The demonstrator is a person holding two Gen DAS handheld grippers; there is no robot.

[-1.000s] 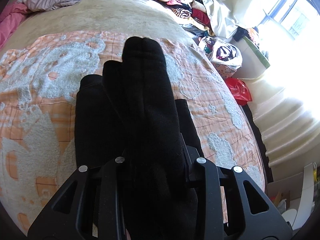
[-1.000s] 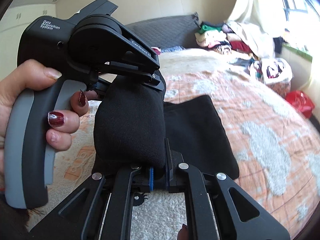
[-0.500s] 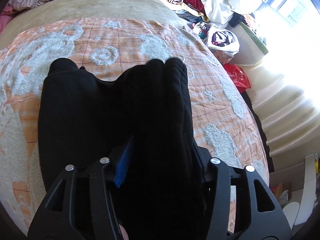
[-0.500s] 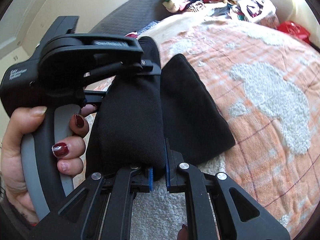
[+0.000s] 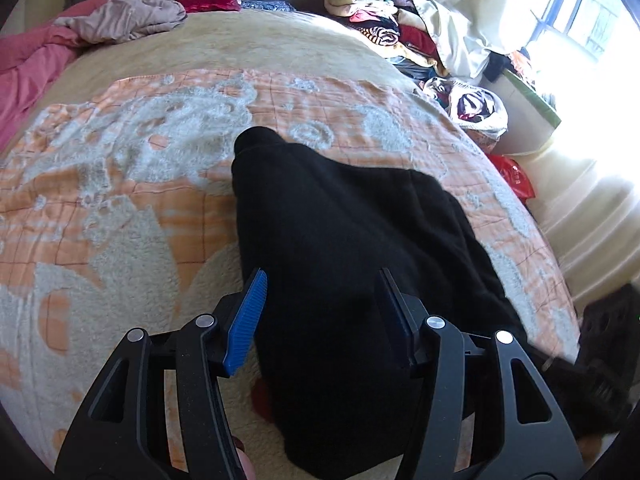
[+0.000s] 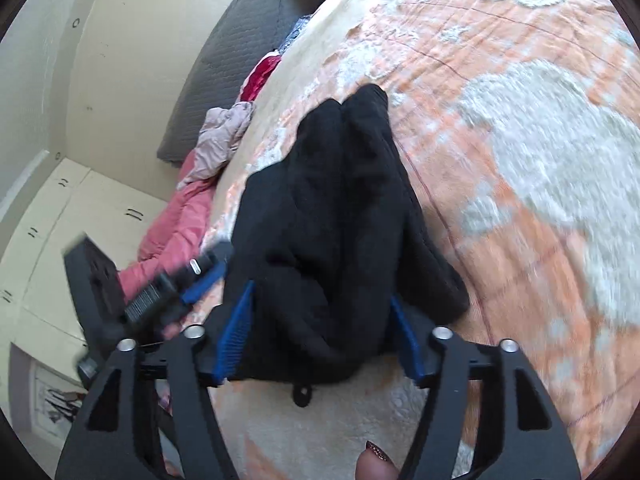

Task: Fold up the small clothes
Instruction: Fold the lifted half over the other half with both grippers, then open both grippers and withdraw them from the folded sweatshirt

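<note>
A black knit garment [image 5: 340,220], folded into a thick bundle, lies on the orange and white fleece blanket [image 5: 120,208]. My left gripper [image 5: 320,276] stands open astride its near end. The blue left pad [image 5: 246,316] is clear of the cloth. In the right wrist view the same garment [image 6: 344,200] lies between the jaws of my right gripper [image 6: 322,294], which are opening and no longer pinch it. The left gripper [image 6: 192,284] shows blurred at that view's left. A fingertip with a dark red nail [image 6: 376,464] shows at the bottom edge.
A pile of folded clothes [image 5: 376,12] sits at the bed's far right, with a beige garment [image 5: 128,16] and a pink quilt [image 5: 32,68] at the far left. A bag of clothes [image 5: 476,108] and a red bag [image 5: 514,176] lie beside the bed.
Both grippers held the black garment up a second ago; it now rests on the blanket. The right jaws went from shut to wide, the left jaws spread, and the right wrist rolled.
</note>
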